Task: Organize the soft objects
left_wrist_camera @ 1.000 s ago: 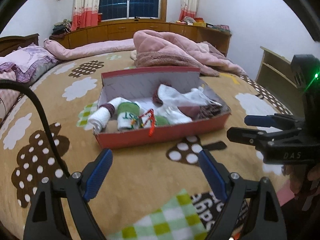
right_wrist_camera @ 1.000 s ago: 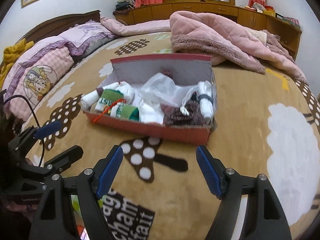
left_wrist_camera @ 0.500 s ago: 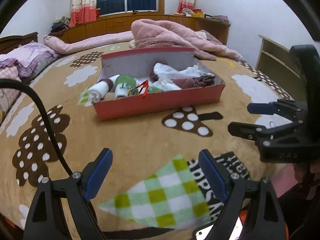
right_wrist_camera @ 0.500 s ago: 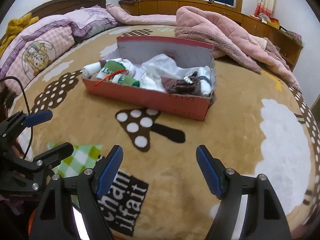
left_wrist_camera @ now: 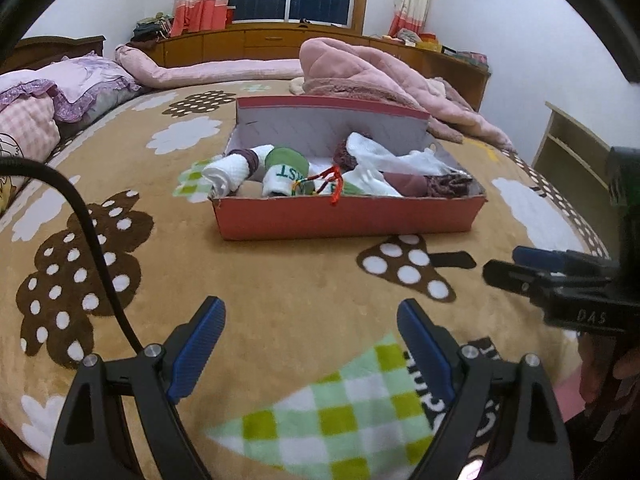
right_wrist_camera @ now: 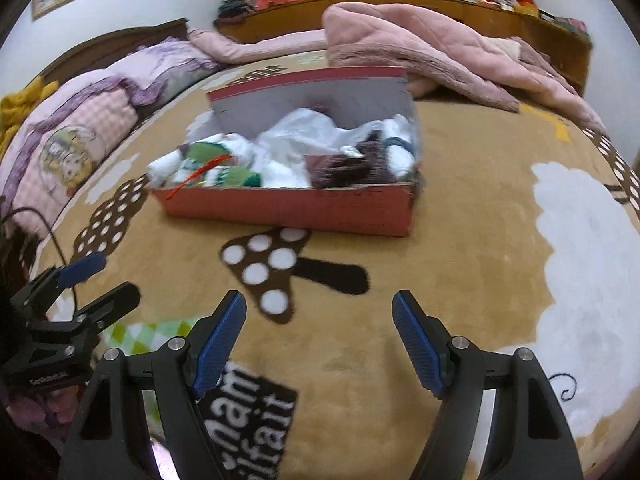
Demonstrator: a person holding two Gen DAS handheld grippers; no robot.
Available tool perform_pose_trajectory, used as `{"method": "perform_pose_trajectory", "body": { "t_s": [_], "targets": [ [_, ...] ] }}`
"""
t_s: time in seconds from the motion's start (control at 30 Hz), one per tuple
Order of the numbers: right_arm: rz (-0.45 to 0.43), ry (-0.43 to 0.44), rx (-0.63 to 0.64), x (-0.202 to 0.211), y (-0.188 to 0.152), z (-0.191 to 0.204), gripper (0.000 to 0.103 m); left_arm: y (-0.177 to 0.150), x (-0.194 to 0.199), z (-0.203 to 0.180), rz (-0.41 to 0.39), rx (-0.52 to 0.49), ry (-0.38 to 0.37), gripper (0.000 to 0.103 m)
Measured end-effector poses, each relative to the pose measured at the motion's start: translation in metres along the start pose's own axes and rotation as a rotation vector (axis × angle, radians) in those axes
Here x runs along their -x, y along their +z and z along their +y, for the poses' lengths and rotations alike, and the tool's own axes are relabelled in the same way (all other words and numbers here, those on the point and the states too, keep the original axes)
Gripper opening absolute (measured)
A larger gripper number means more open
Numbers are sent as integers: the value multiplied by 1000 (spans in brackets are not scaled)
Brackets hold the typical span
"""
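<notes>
From the left wrist camera, the left gripper (left_wrist_camera: 310,332) stands wide open with nothing between its blue pads, hovering above the tan patterned blanket (left_wrist_camera: 280,280). The red box (left_wrist_camera: 348,216) sits at about twelve o'clock from it, well apart, holding rolled socks (left_wrist_camera: 236,170), a green-and-white roll (left_wrist_camera: 286,172) and a crumpled white plastic bag (left_wrist_camera: 384,156); the low front wall hides the bottoms of these, and the dark maroon fabric (left_wrist_camera: 436,186) at the box's right end is hard to make out. At three o'clock the right gripper (left_wrist_camera: 516,262) enters from the frame edge, its body cut off. From the right wrist camera, the right gripper (right_wrist_camera: 318,326) is likewise spread wide and holds nothing. The red box (right_wrist_camera: 296,208) lies at twelve o'clock, its contents blurred. At nine o'clock the left gripper (right_wrist_camera: 100,280) shows only partly. A pink quilt (right_wrist_camera: 420,48) lies heaped behind the box.
</notes>
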State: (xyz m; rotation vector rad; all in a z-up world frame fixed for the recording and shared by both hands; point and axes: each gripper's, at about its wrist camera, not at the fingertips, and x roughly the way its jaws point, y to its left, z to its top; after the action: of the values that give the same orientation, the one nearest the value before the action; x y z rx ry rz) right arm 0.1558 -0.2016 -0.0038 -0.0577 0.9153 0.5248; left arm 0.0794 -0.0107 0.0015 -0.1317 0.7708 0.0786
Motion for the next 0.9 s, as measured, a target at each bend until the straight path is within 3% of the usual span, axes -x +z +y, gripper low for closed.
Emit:
{"method": "perform_pose_trajectory", "body": {
  "t_s": [0.9],
  "targets": [
    [-84,-38,34,-16,13,-8,77,21,-29,11,-41,24,47,91]
  ]
}}
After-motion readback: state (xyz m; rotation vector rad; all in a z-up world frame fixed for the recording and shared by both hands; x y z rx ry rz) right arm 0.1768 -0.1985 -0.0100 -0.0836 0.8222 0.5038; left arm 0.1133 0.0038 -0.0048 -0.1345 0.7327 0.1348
